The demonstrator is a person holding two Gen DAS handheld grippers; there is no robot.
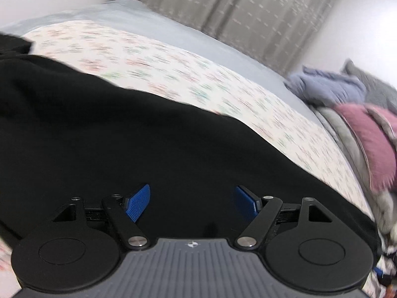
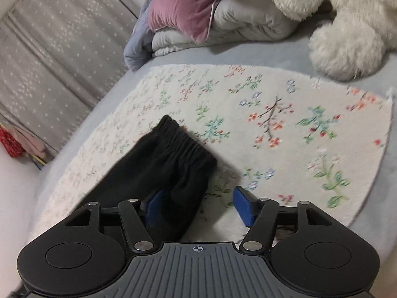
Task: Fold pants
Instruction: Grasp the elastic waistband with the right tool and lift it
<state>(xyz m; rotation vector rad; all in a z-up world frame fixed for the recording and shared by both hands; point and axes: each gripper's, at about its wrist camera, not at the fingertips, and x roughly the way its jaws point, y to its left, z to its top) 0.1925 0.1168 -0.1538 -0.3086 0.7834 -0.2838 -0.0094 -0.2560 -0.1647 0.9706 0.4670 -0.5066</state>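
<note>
The left gripper hovers spread over the black fleece pants, which lie on the cream floral mat. The right gripper, also spread, straddles the pants' edge near the elastic waistband. Best to pinch both layers squarely before lifting.

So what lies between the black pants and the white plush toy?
In the right wrist view, only bare floral mat, then a strip of grey-blue bedsheet, lies between the black pants and the white plush toy.
</note>
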